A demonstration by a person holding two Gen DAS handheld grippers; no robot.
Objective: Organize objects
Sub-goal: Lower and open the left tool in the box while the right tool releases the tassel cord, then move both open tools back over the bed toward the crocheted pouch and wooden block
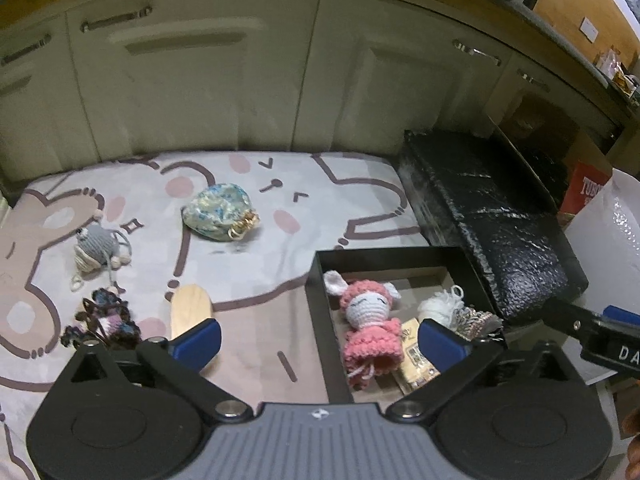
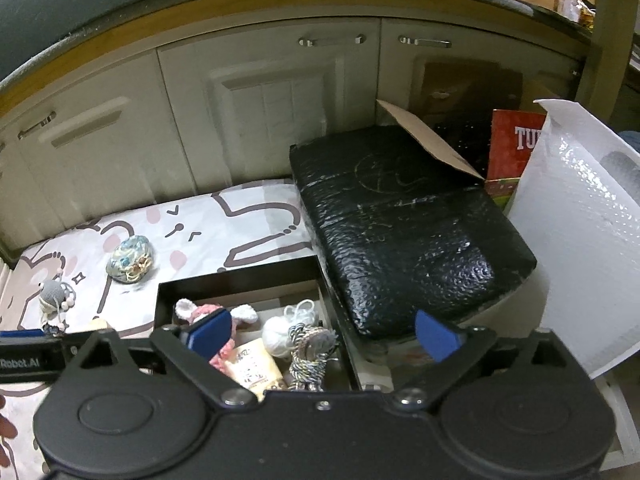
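Two hand-held grippers gape wide, empty. From the left hand-held gripper (image 1: pixel 320 338), the nearer one, the wooden stick (image 1: pixel 191 312) lies at ten o'clock, long axis toward twelve.

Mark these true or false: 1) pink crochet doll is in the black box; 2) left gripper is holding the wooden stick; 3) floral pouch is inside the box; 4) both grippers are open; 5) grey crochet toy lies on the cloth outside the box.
1) True: the pink crochet doll lies in the black box.
2) False: the left gripper holds nothing; the wooden stick lies on the cloth.
3) False: the floral pouch sits on the cloth, outside the box.
4) True: left gripper and right gripper both stand open.
5) True: the grey crochet toy lies on the cloth.
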